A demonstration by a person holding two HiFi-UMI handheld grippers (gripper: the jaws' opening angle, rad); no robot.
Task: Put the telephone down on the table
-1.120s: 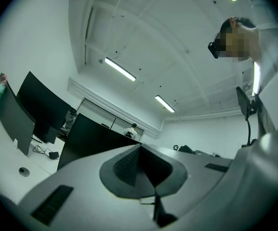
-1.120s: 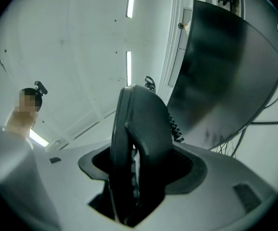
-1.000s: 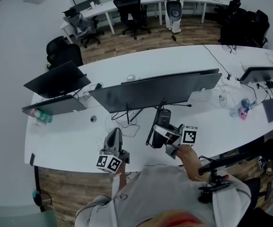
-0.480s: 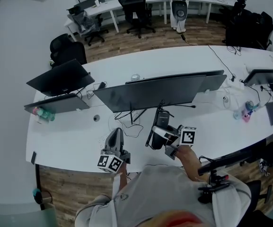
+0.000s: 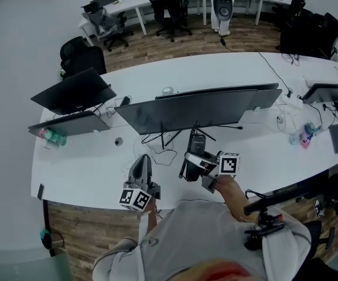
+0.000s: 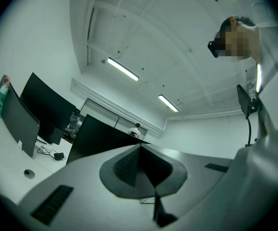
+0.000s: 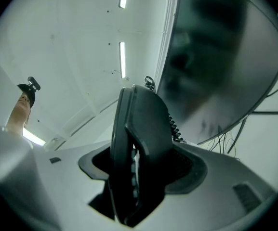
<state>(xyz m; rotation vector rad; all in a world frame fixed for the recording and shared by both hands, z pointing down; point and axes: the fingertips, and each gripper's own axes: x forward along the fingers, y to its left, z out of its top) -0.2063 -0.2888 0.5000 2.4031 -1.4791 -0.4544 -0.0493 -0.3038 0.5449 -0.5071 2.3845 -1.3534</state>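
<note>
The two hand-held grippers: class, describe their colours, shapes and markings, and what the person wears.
The left gripper and the right gripper have pale grey bodies with dark grey ribbed pads at the jaws. Each carries a white cube with black square markers: the left cube, the right cube. The person wears a pale grey top.
</note>
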